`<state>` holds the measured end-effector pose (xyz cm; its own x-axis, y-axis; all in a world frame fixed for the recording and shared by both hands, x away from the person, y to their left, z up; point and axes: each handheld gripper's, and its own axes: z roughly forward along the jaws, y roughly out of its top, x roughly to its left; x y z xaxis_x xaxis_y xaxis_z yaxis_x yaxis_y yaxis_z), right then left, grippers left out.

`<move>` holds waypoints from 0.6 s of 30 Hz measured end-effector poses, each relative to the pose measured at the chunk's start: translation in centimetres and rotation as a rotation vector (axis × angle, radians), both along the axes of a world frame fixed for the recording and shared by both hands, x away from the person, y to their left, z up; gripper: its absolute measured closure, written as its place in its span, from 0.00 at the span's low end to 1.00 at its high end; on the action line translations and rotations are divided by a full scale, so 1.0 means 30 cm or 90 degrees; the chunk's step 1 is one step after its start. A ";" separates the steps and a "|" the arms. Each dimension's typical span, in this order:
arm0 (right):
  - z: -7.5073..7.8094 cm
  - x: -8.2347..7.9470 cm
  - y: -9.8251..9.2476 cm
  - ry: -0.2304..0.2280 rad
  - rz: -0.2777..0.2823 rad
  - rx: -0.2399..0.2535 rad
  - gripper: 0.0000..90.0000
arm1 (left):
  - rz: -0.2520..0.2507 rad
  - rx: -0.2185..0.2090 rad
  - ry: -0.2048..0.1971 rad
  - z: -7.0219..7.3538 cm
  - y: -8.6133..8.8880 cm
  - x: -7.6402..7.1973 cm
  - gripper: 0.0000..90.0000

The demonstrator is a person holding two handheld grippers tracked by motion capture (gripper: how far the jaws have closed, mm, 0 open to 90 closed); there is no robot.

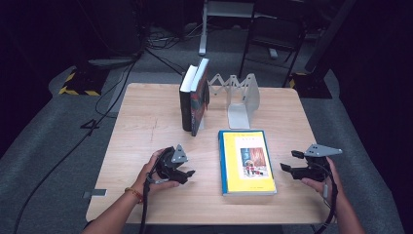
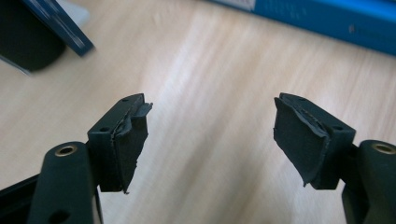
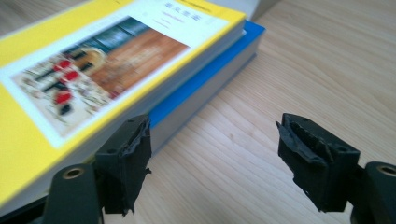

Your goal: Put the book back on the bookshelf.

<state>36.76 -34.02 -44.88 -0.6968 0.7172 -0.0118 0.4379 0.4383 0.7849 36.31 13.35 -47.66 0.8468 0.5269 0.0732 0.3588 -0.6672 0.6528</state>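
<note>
The yellow book point(image 1: 247, 161) bears a title line on its cover, too blurred to read.

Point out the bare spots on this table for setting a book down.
Free: the left side beside the upright books, and the right strip past the yellow book. Crowded: the back middle, at the folding bookend.

Two dark books point(image 1: 194, 95) stand upright at the far middle of the wooden surface point(image 1: 146, 126), leaning against a grey expanding bookend point(image 1: 239, 100). Beyond the surface: cables point(image 1: 112, 92) on grey floor, black-yellow hazard-striped base point(image 1: 78, 87).
</note>
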 end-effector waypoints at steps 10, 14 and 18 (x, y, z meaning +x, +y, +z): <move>0.025 -0.049 0.130 0.016 0.113 -0.009 0.33 | 0.019 -0.020 0.057 -0.064 0.057 -0.029 0.27; 0.019 -0.085 0.144 0.038 0.137 -0.014 0.32 | 0.018 -0.024 0.055 -0.067 0.065 -0.040 0.27; 0.013 -0.125 0.144 0.054 0.153 -0.002 0.31 | 0.018 -0.041 0.043 -0.077 0.076 -0.054 0.25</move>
